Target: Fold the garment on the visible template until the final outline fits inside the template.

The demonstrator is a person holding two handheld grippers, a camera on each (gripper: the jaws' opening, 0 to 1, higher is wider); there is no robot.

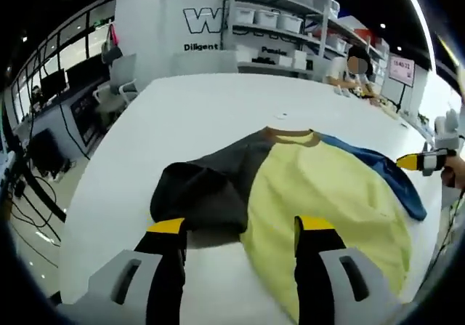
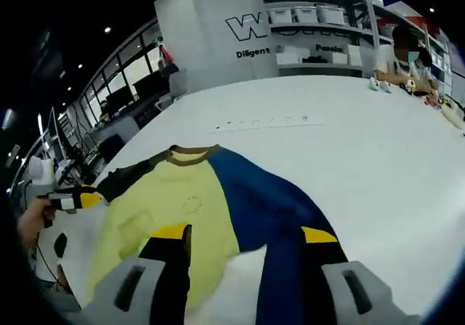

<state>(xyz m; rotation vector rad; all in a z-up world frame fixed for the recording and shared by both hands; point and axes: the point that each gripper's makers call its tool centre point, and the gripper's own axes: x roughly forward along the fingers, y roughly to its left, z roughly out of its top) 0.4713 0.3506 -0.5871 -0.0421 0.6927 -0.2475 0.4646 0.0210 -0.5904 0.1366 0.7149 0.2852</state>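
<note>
While one garment [image 1: 320, 187] lies on the table [image 1: 189, 121], both claws, left [image 1: 243, 227] and right [image 2: 247, 232], seemingly gape wide, empty.

The left gripper [image 1: 242, 227] has two black jaws, and each jaw ends in a yellow tip. Each jaw sits in a light grey housing with rounded corners and a dark oblong slot in it. The right gripper [image 2: 245, 235] has the same build: black jaws, yellow tips, grey housings with slots. Seen from the other view, each gripper shows a yellow and black jaw tip on a pale grey body, and a hand [image 2: 33, 223] holds it from behind.
</note>
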